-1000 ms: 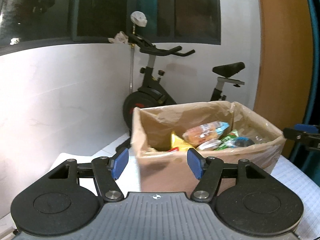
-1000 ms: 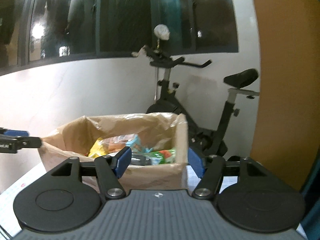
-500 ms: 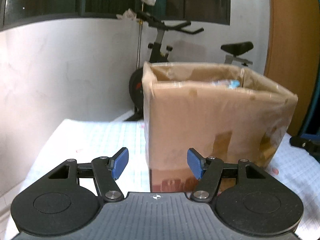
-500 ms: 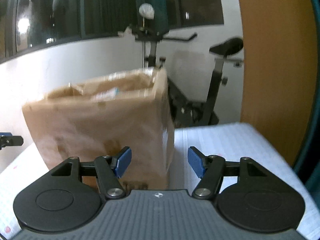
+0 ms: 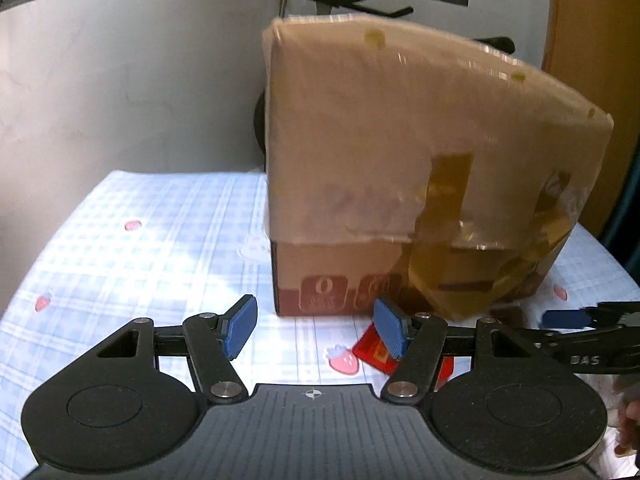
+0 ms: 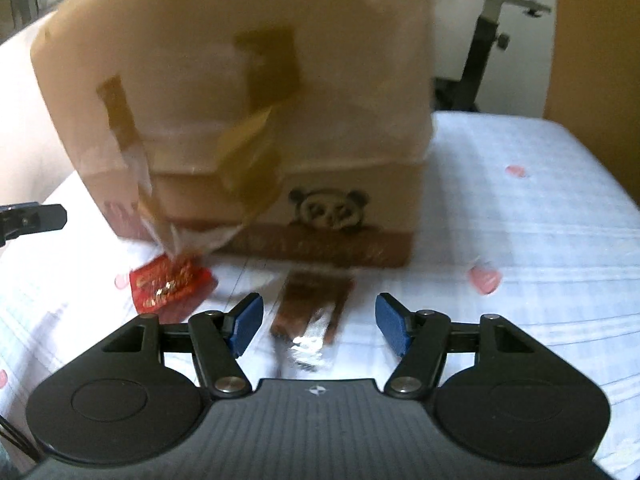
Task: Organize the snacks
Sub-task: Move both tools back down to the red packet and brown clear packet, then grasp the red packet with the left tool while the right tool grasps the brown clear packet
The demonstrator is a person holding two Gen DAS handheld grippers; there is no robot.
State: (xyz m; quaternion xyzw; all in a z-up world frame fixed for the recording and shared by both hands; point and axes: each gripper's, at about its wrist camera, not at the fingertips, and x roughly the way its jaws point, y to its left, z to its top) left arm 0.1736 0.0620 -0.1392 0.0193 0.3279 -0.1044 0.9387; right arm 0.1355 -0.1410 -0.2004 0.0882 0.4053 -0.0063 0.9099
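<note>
A tall cardboard box (image 5: 400, 168) with tape patches stands on the table; its inside is hidden from this low angle. In the right wrist view the box (image 6: 248, 92) shows a panda print. A red snack packet (image 6: 170, 282) lies at its foot on the left, and a brown packet with a silver end (image 6: 312, 316) lies just ahead of my right gripper (image 6: 319, 322), which is open and empty. My left gripper (image 5: 316, 326) is open too, low over the cloth, with the red packet (image 5: 376, 354) beside its right finger. The right gripper's blue fingertip (image 5: 564, 318) shows at the right edge.
A pale checked tablecloth (image 5: 140, 248) with strawberry prints covers the table. An exercise bike (image 6: 492, 36) stands behind the table by a white wall. An orange-brown panel (image 5: 588, 40) rises at the right. The left gripper's tip (image 6: 36, 220) shows at the left edge of the right wrist view.
Both grippers have sunk from above the box rim to near the tabletop. The snacks inside the box have dropped out of sight, and the red and brown packets have come into view.
</note>
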